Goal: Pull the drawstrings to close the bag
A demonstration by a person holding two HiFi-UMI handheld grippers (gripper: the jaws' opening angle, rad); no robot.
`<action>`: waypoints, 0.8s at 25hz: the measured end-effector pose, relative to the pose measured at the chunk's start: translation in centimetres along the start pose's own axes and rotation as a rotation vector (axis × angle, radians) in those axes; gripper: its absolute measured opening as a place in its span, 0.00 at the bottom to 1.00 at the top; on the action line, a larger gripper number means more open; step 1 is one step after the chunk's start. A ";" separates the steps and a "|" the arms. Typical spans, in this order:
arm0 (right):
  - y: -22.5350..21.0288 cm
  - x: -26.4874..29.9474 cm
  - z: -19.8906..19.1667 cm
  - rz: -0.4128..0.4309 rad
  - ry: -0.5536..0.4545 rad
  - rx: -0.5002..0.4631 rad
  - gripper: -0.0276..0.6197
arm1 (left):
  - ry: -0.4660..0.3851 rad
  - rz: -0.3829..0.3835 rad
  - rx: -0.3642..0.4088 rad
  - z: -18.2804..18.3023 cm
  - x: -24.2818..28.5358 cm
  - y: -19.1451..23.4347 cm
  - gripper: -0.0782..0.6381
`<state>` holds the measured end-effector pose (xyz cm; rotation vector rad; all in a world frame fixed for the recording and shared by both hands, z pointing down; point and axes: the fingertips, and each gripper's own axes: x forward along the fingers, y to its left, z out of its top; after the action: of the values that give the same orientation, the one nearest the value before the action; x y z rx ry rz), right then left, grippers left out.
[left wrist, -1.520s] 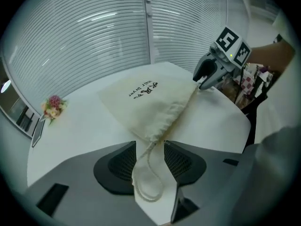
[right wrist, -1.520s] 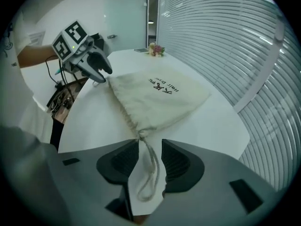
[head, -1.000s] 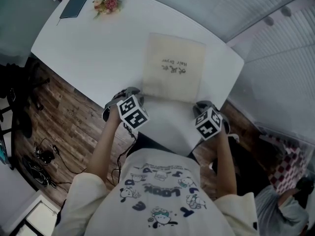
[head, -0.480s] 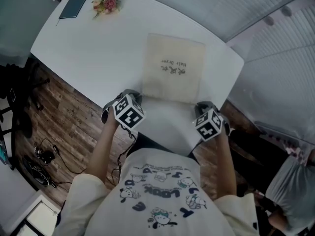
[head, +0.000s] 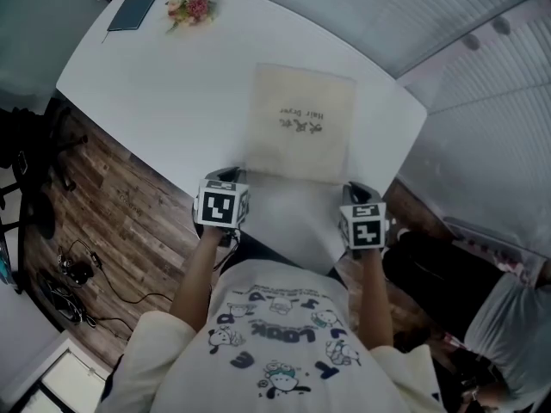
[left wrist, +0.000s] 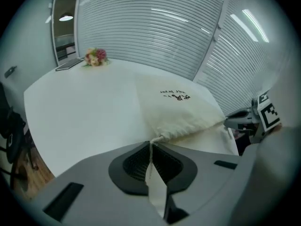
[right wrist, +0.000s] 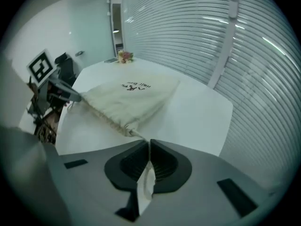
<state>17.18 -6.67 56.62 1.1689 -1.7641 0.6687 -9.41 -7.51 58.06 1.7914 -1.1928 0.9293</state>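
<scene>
A cream drawstring bag (head: 301, 123) with dark print lies flat on the white table (head: 146, 84), its mouth toward me. My left gripper (head: 225, 177) is at the mouth's left corner and has just been closing. In the left gripper view, that gripper (left wrist: 150, 147) is shut on the left drawstring (left wrist: 152, 139), which runs to the gathered corner of the bag (left wrist: 181, 112). My right gripper (head: 357, 189) is at the right corner. In its own view, the right gripper (right wrist: 149, 147) is shut on the right drawstring (right wrist: 139, 135) leading to the bag (right wrist: 127, 100).
A small bunch of flowers (head: 191, 5) and a dark notebook (head: 135, 7) sit at the table's far left. The table's near edge runs just under both grippers. Wood floor with cables (head: 77, 274) lies to the left. Another person (head: 508, 317) is at the lower right.
Both grippers have rolled about their own axes, so their marker cubes now face squarely up. They stayed at the bag's two near corners. The person at the lower right has shifted.
</scene>
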 end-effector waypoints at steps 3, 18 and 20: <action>-1.4 -0.2 -0.2 -0.041 -0.047 0.202 0.07 | -0.037 0.042 -0.063 -0.1 -0.3 0.2 0.18; -6.2 -1.2 -1.5 -0.181 -0.200 0.756 0.07 | -0.115 0.151 -0.299 0.2 -1.3 4.0 0.18; -6.7 -0.6 -2.2 -0.155 -0.200 0.853 0.07 | -0.119 0.151 -0.341 -0.1 -1.3 4.8 0.18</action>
<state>24.24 -7.37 56.90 1.9697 -1.5409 1.3108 -14.37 -8.15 57.97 1.5156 -1.4803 0.6605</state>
